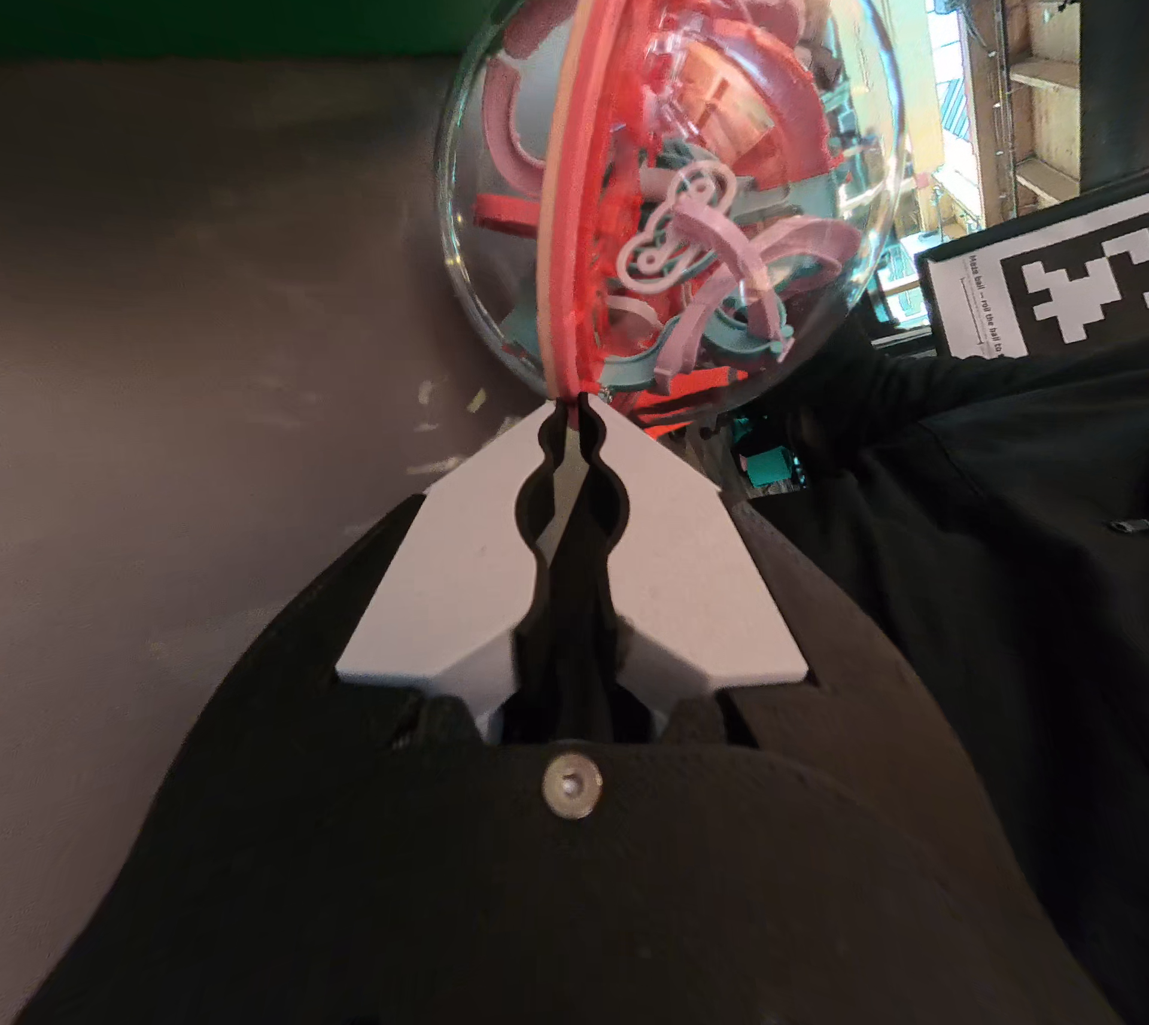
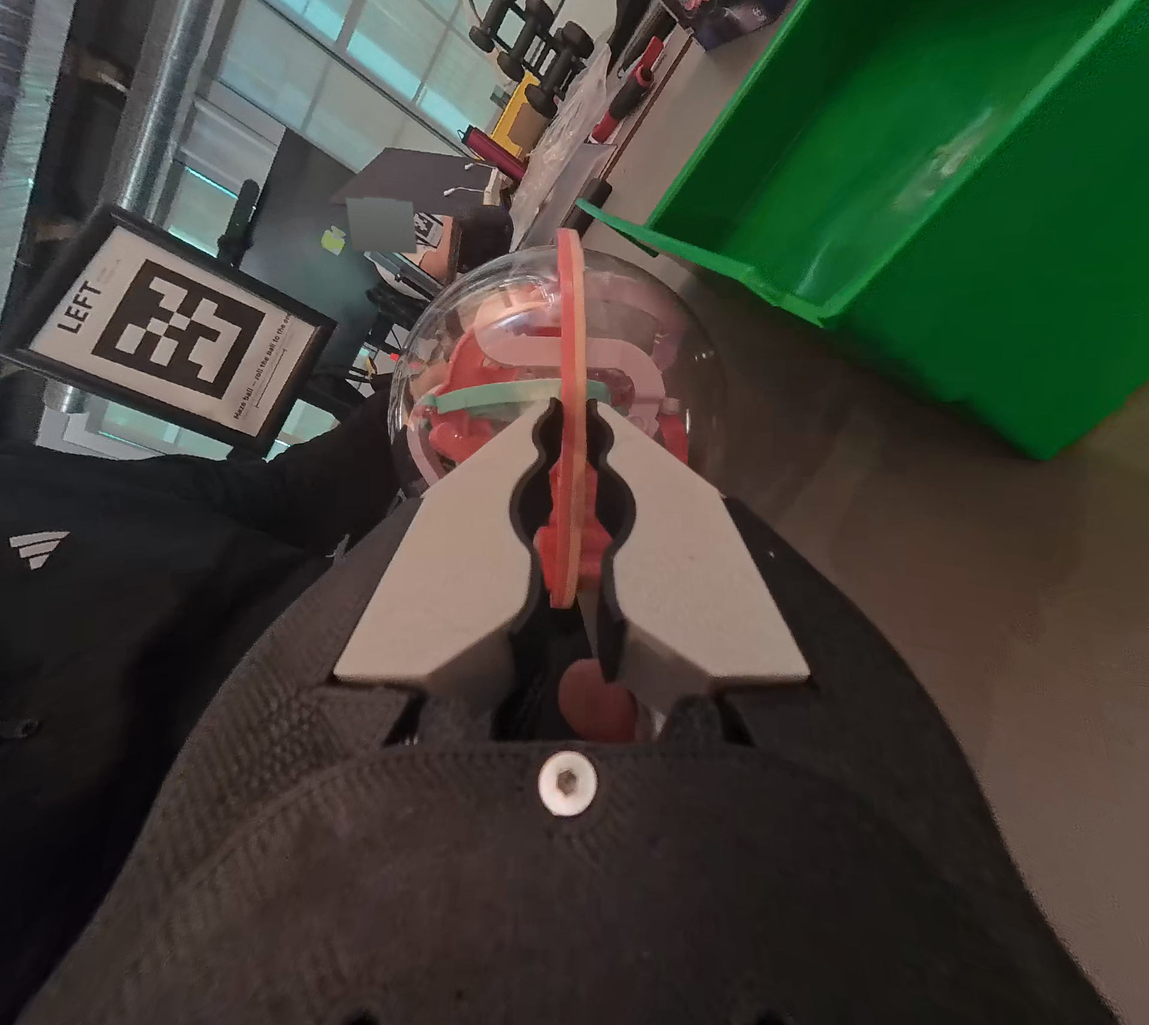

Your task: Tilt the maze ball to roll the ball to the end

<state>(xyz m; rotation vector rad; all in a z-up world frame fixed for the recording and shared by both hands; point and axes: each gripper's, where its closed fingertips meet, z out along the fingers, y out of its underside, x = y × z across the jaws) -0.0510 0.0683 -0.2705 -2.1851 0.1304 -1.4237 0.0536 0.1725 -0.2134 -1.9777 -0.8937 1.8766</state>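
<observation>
The maze ball point(image 1: 671, 149) is a clear sphere with red, pink and teal tracks inside and a flat red rim around its middle. In the left wrist view my left gripper point(image 1: 572, 403) is shut on the rim's edge at its fingertips and holds the ball above the grey table point(image 1: 217, 280). In the right wrist view the maze ball point(image 2: 497, 348) sits ahead, and my right gripper point(image 2: 571, 411) is shut on the red rim point(image 2: 572, 324), which runs deep between the pads. The small rolling ball inside is not plain to see.
A green bin point(image 2: 932, 156) stands on the table to the right of the ball. A framed marker card point(image 2: 174, 336) stands at the left; it also shows in the left wrist view point(image 1: 1057, 292). A person's dark sleeve point(image 2: 186, 498) is close. Dumbbells and clutter lie far back. About 15 centimeters separates my left fingertips from my right.
</observation>
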